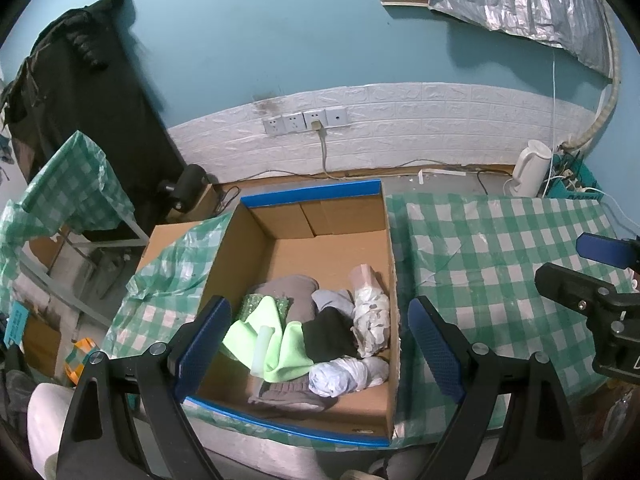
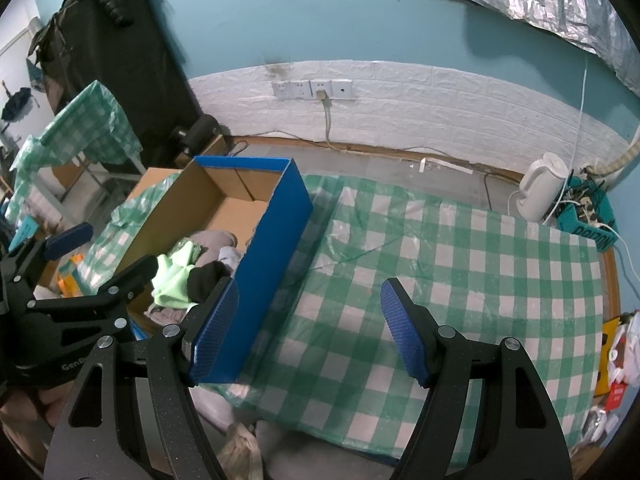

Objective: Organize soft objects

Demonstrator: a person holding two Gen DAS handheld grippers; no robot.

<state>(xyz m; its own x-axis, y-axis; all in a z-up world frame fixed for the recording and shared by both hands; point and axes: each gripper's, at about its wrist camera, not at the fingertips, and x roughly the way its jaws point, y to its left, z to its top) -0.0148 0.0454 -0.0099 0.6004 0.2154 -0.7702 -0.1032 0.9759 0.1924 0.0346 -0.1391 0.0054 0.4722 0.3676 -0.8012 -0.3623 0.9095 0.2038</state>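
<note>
A cardboard box point(image 1: 256, 236) with blue outer walls point(image 2: 276, 248) stands on the checked tablecloth. Inside it lies a pile of soft things: a light green cloth point(image 1: 280, 344), a black cloth point(image 1: 330, 334), grey fabric point(image 1: 292, 292), a pale blue bundle point(image 1: 340, 372) and a crumpled white piece point(image 1: 372, 320). My left gripper point(image 1: 316, 348) hovers over the near end of the box, open, with nothing between its blue pads. My right gripper point(image 2: 310, 332) is open above the bare tablecloth just right of the box, also empty. Each gripper shows at the edge of the other's view.
The green-and-white checked tablecloth point(image 2: 460, 264) covers the table to the right of the box. A white kettle point(image 2: 542, 186) and a teal basket of cables point(image 2: 588, 220) stand at the far right. Wall sockets point(image 2: 312, 89) sit behind; a dark cabinet point(image 1: 80, 120) is at left.
</note>
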